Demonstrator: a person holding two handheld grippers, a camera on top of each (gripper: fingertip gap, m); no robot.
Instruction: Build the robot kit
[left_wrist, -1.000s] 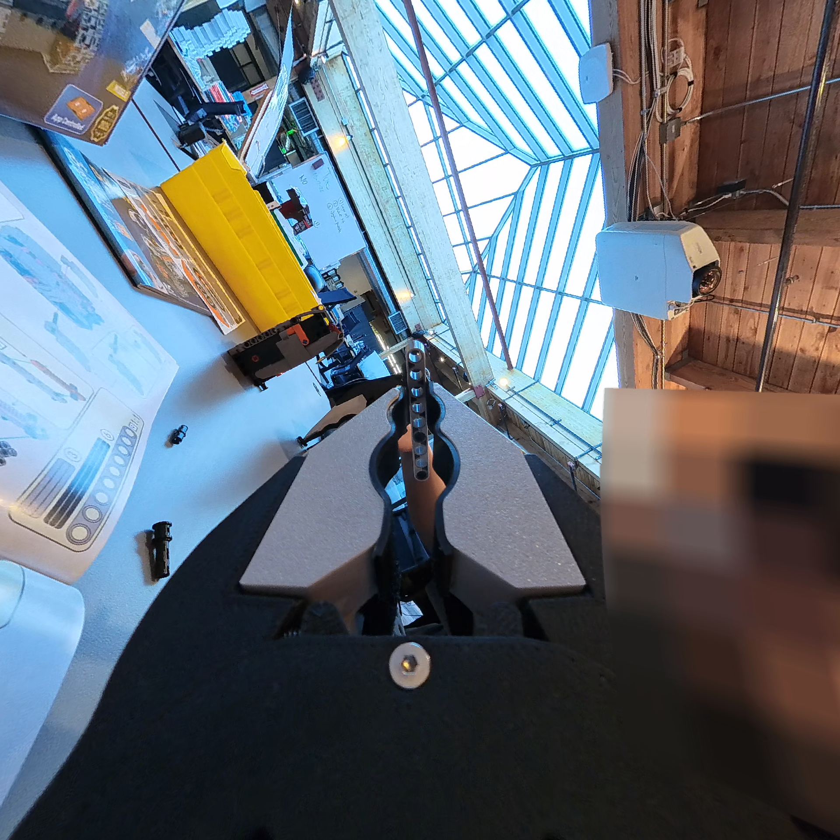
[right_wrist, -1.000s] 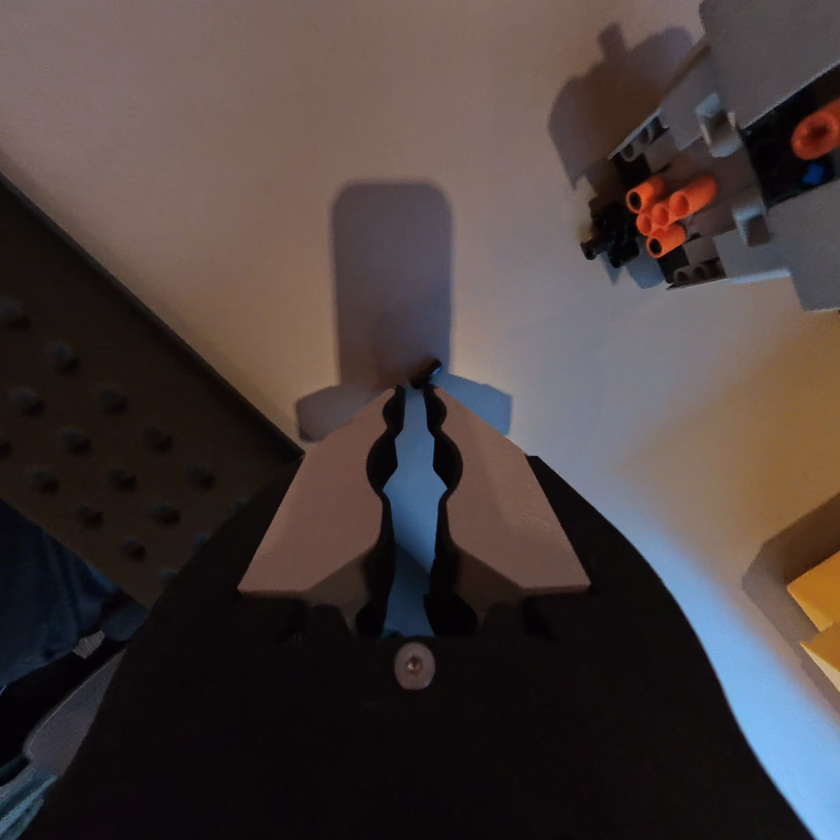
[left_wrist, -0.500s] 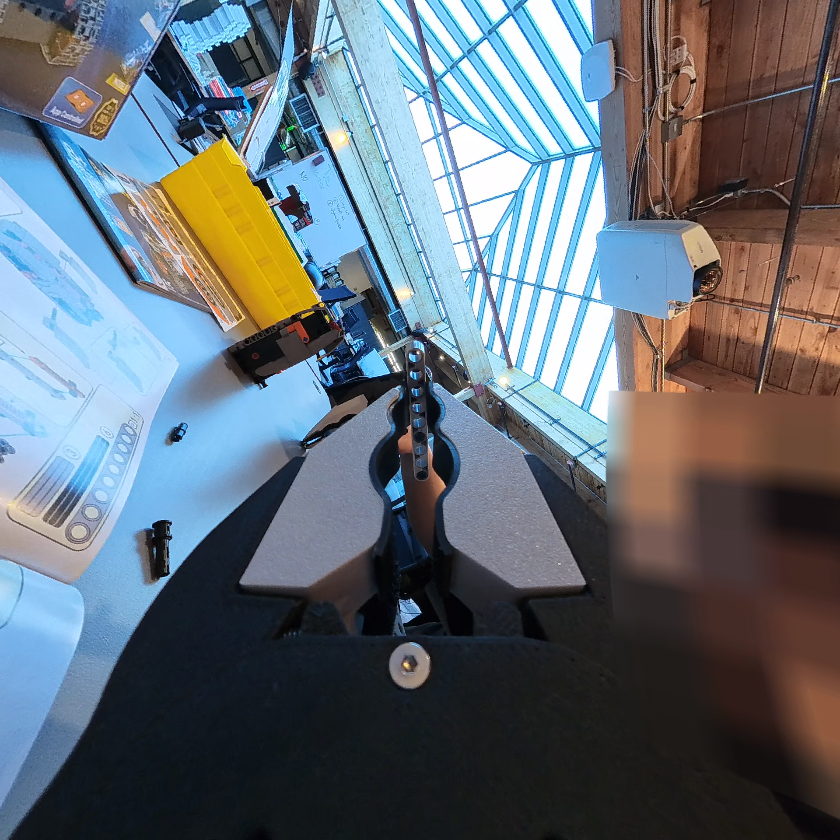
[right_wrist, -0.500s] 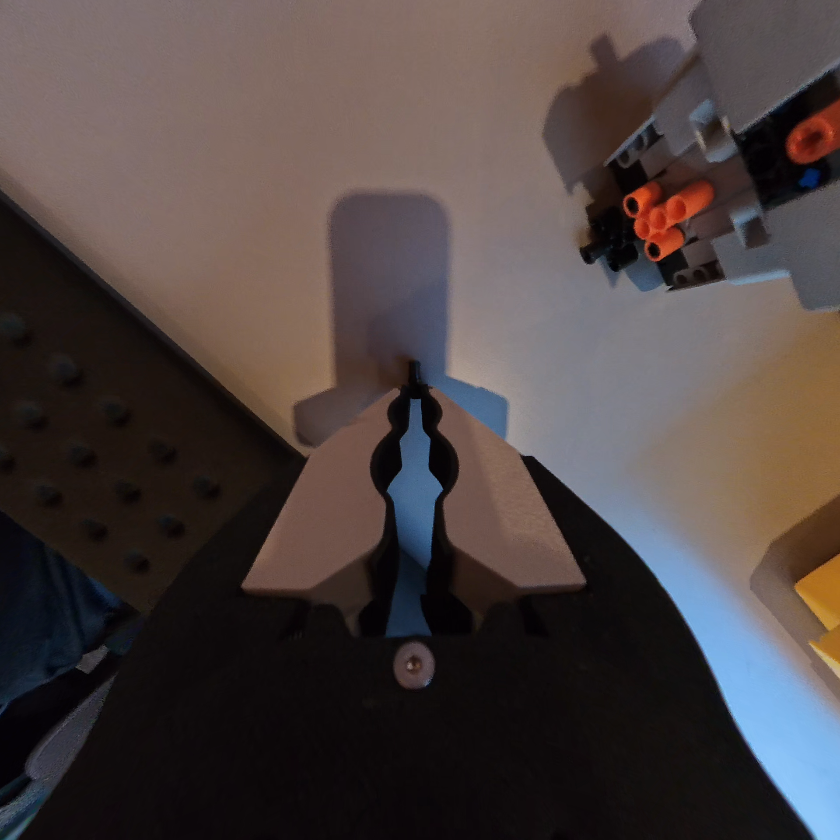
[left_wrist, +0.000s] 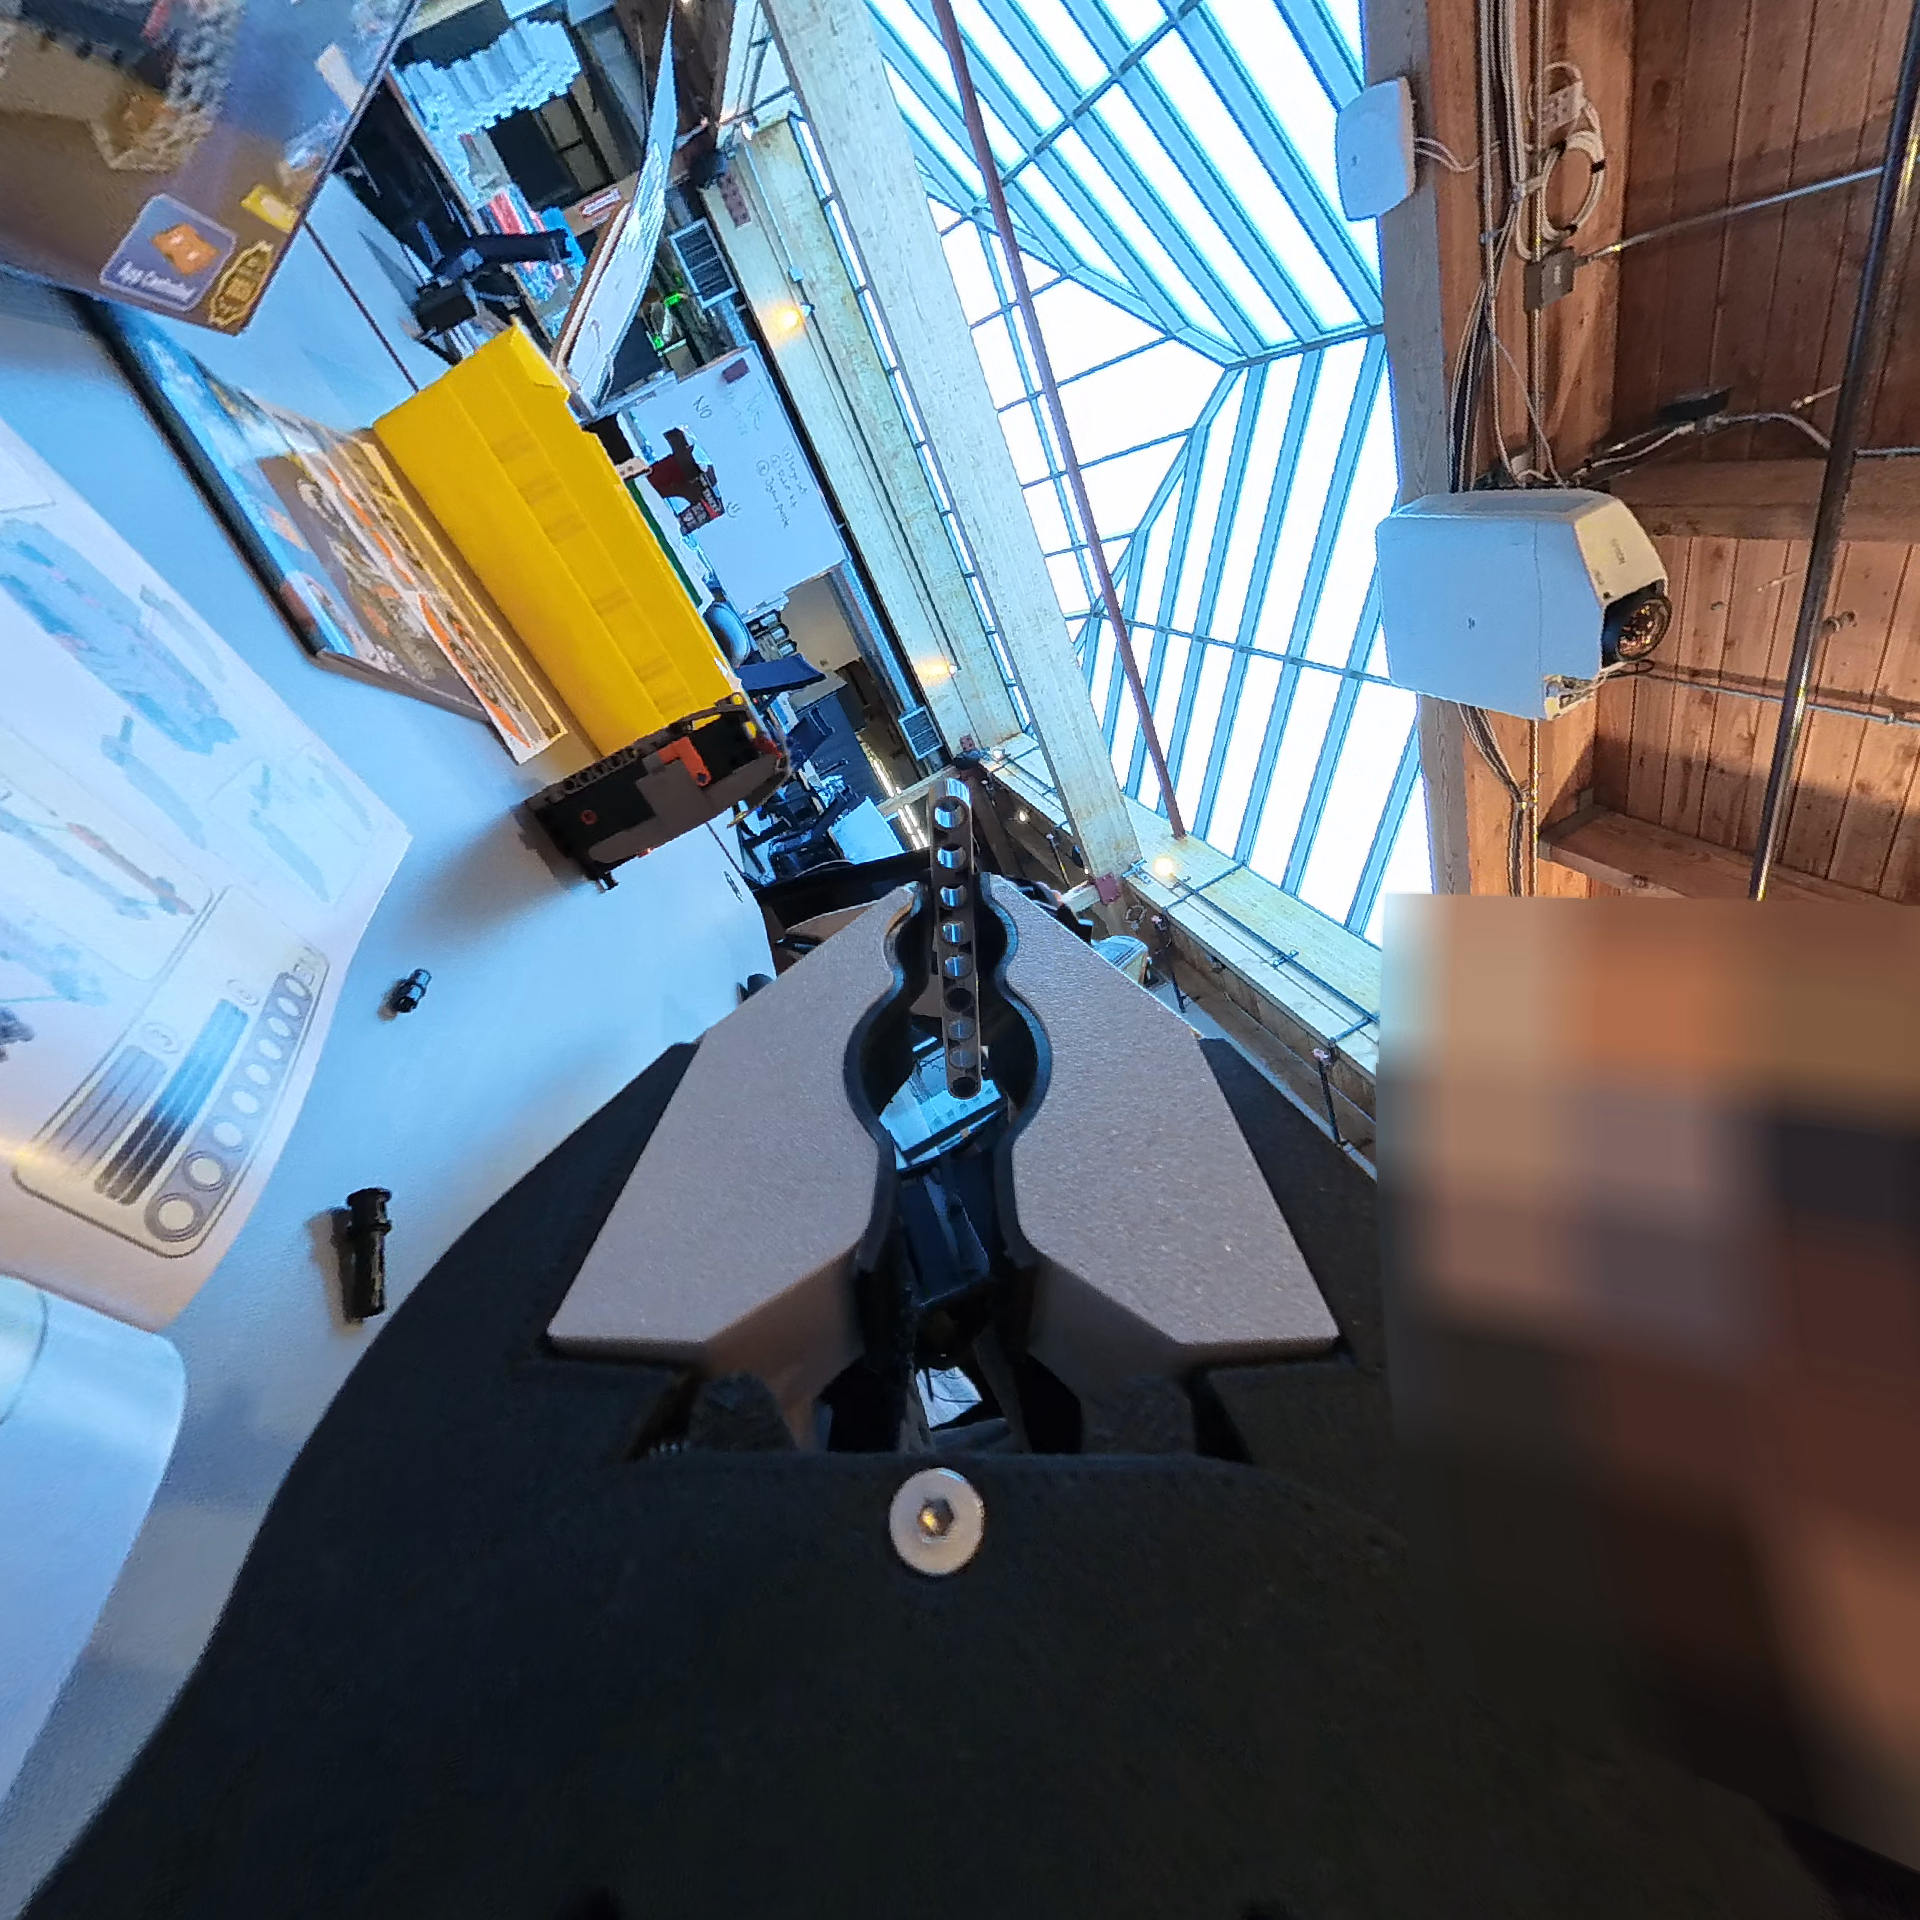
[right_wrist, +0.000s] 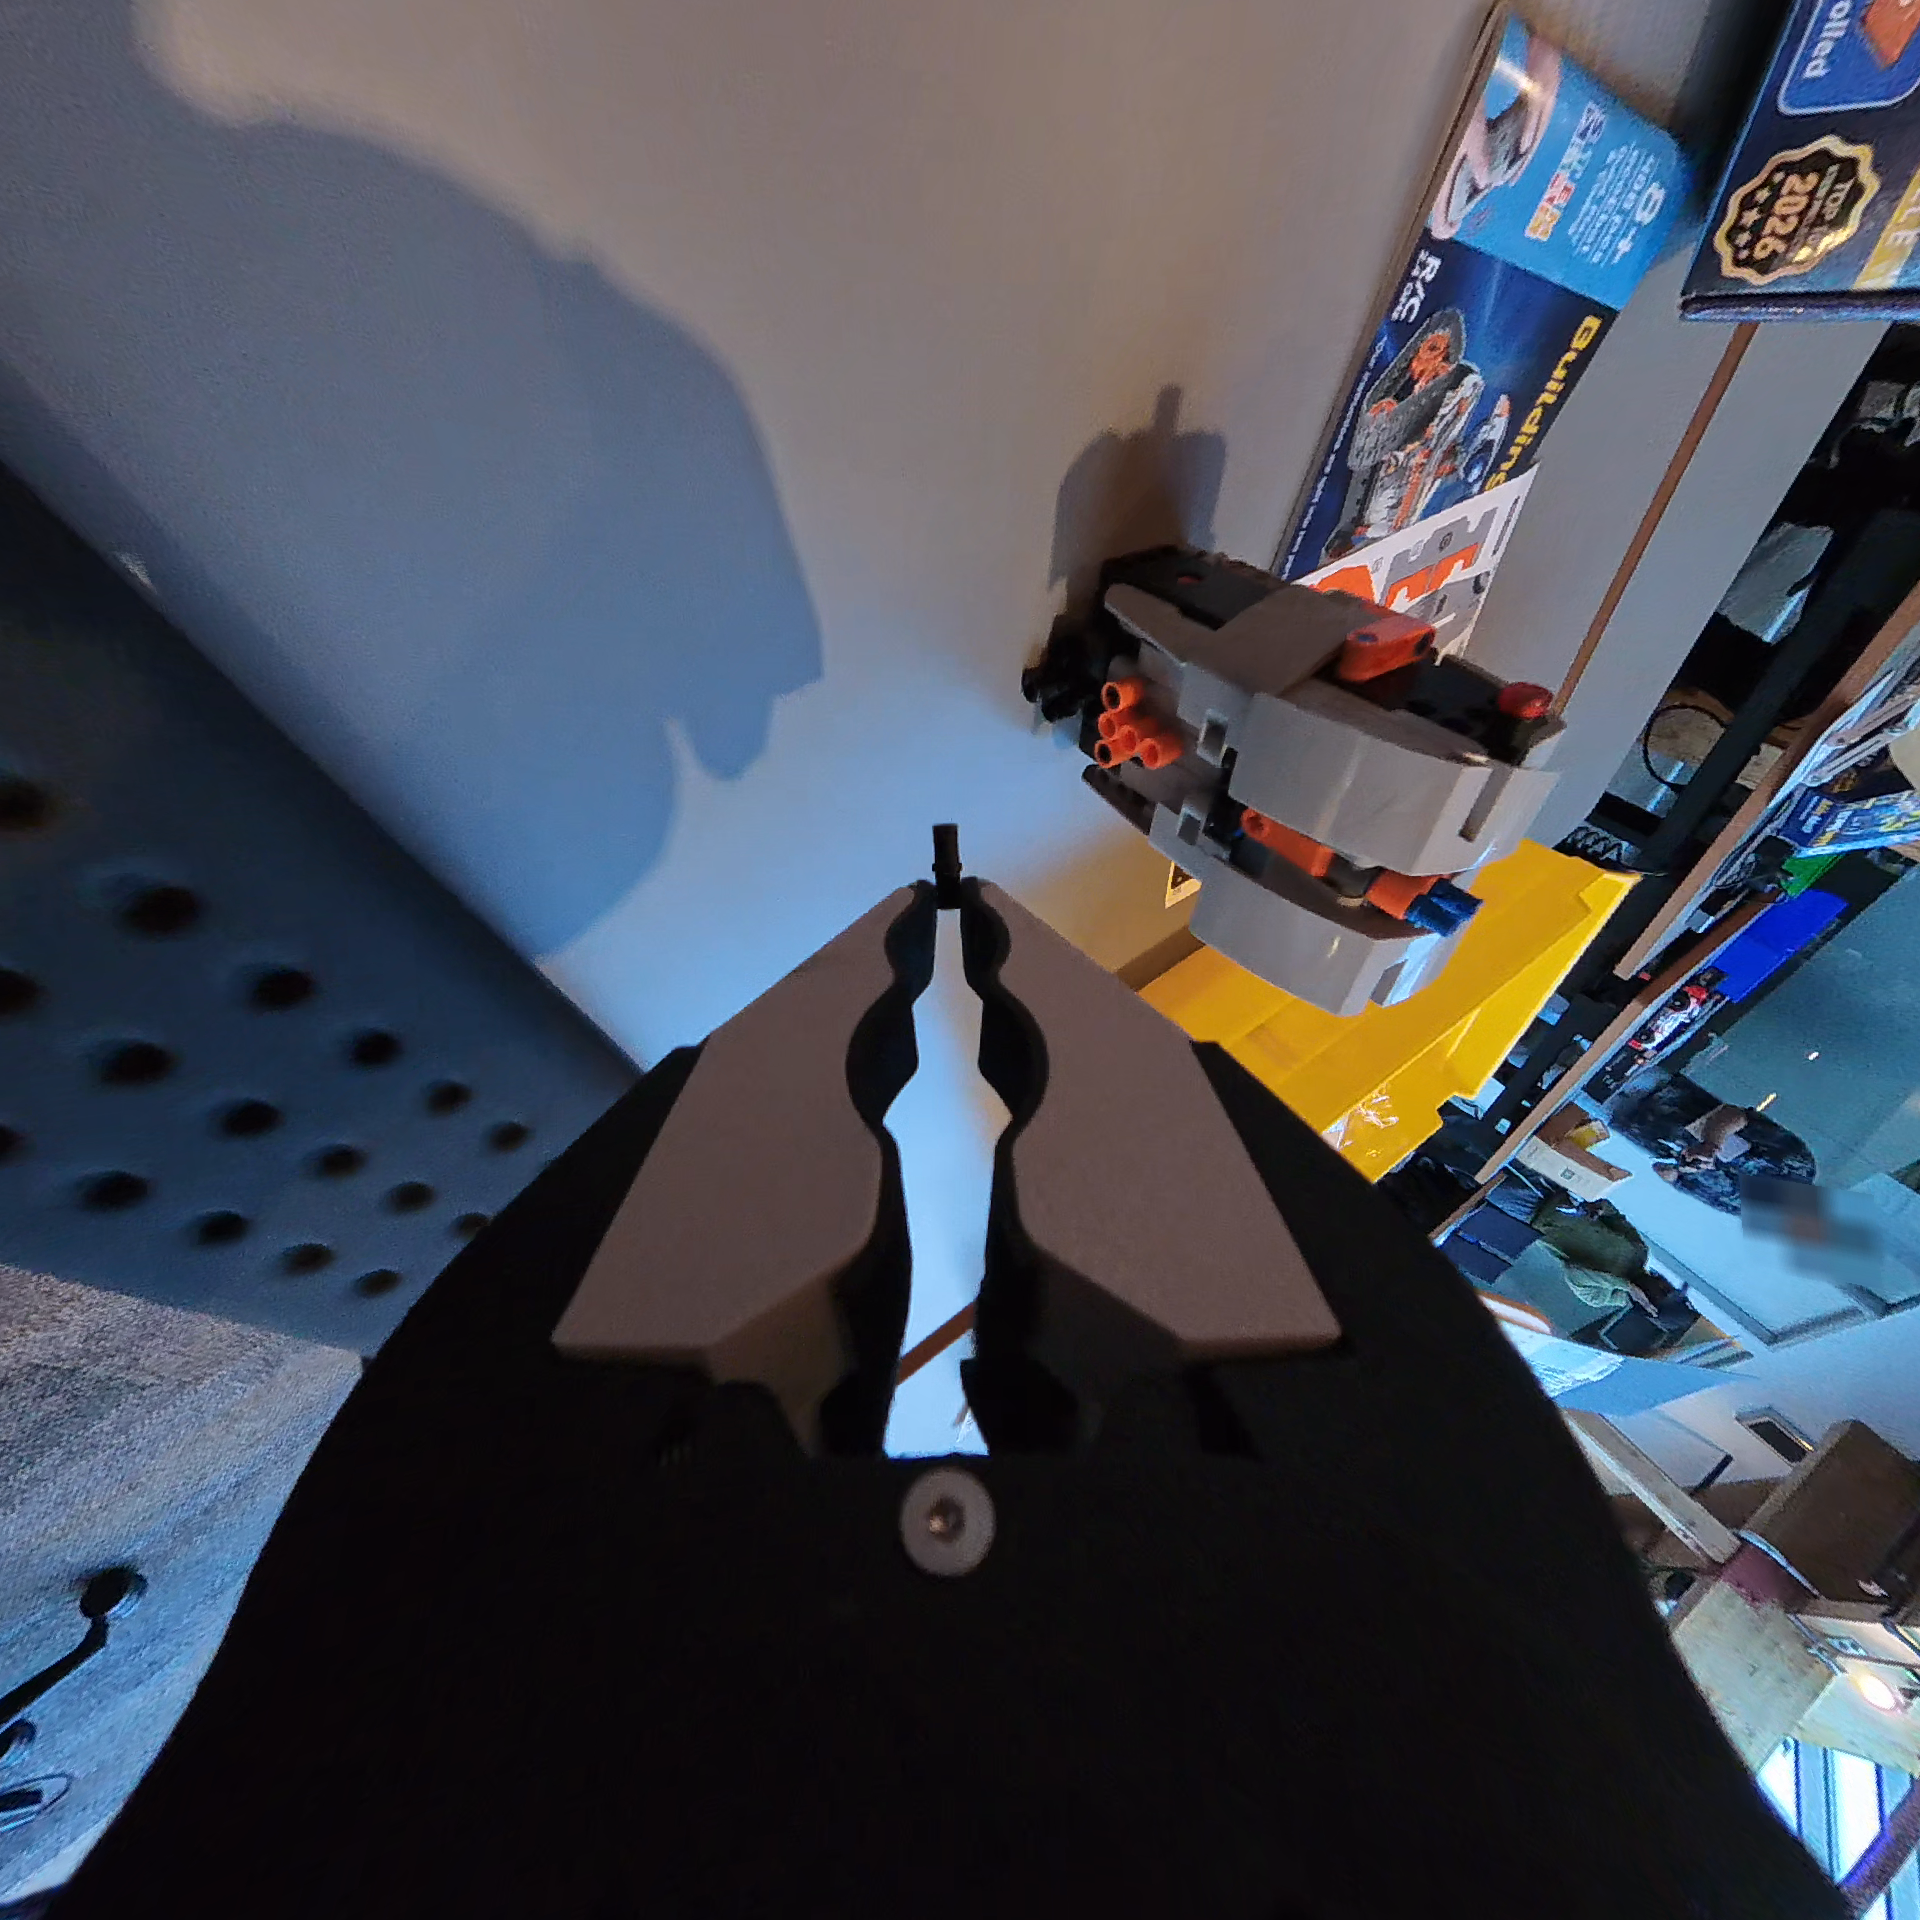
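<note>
My left gripper (left_wrist: 951, 904) is shut on a thin grey beam with a row of holes (left_wrist: 953, 883), held up in the air with its end sticking out past the fingertips. My right gripper (right_wrist: 943, 894) is shut on a small black pin (right_wrist: 943, 852) that pokes out beyond its tips, lifted above the white table (right_wrist: 727, 260). A grey, black and orange brick-built model (right_wrist: 1320, 769) stands on the table ahead and to the right of the right gripper; it also shows in the left wrist view (left_wrist: 665, 790). Two more black pins (left_wrist: 364, 1252) (left_wrist: 407, 990) lie on the table left of the left gripper.
An open instruction sheet (left_wrist: 135, 862) lies at the left. A yellow bin (left_wrist: 561, 561) and printed boxes (left_wrist: 343, 561) stand behind the model; one box shows in the right wrist view (right_wrist: 1475, 343). A dark perforated board (right_wrist: 208, 1039) lies left of the right gripper. My hands' fingertips stand some 30 cm from each other.
My right gripper closed on the black pin on the table, then lifted it and tilted up. The left gripper has held still with the beam.
</note>
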